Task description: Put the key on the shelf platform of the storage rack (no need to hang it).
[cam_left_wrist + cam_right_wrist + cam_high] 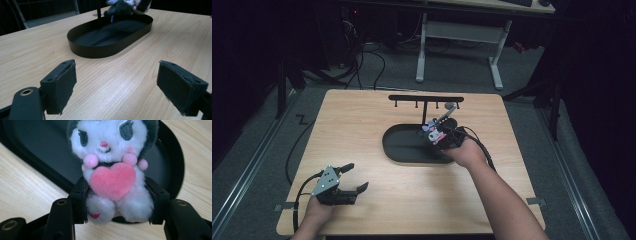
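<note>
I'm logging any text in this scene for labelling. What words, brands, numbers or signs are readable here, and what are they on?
None: no readable text in any view.
Plush toy, held in the right tool: a pink heart and a small red heart on one foot, no letters.
Black tray: plain.
Hook rack: plain.
Left tool, open: no markings.

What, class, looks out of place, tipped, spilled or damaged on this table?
Nothing stands out. The black tray sits flat with its hook stand upright, the right gripper holds the plush toy, and the left gripper is open.
</note>
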`<state>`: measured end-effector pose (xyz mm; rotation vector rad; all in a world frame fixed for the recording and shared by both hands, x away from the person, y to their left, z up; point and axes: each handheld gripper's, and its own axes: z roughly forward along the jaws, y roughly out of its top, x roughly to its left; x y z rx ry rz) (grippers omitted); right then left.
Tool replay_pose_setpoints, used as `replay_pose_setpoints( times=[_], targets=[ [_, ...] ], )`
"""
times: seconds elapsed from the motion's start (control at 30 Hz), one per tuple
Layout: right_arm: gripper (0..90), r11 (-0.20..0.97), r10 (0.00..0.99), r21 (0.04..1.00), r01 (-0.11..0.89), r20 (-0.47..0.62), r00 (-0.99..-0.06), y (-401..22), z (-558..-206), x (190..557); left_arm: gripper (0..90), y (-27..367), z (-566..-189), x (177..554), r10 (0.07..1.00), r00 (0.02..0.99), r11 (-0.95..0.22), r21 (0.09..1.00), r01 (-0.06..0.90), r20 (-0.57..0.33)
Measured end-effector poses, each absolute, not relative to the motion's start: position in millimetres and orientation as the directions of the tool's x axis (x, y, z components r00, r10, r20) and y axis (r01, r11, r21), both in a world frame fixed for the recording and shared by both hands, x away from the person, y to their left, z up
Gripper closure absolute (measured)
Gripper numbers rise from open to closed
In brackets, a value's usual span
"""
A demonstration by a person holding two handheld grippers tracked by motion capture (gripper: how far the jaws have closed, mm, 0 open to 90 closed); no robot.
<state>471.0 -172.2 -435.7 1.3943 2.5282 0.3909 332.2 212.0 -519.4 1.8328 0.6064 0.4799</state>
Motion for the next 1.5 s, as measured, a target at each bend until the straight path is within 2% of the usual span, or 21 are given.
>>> replay_pose_setpoints(
  times=[0.5,1.03,1.17,1.33,1.5],
  targets=[
    [46.5,0.519,0.848,0.291,0.804,-0.061,-0.526,-161,-471,482,16.5,212,-520,331,0.611,0.791,-0.285,0.942,0.176,0.038],
    [44.8,0.494,0.865,0.257,0.830,-0.046,-0.500,-168,-480,481,16.9,210,-521,332,0.605,0.796,-0.289,0.939,0.187,0.028],
    [40.5,0.498,0.862,0.263,0.826,-0.048,-0.505,-167,-482,482,16.8,210,-521,332,0.605,0.796,-0.292,0.938,0.186,0.030],
    [30.4,0.497,0.861,0.268,0.825,-0.032,-0.508,-166,-482,481,16.6,210,-521,331,0.604,0.796,-0.293,0.938,0.187,0.030],
    [25.9,0.496,0.861,0.305,0.813,-0.051,-0.506,-166,-473,479,16.6,209,-521,331,0.600,0.799,-0.299,0.935,0.188,0.031]
  ],
)
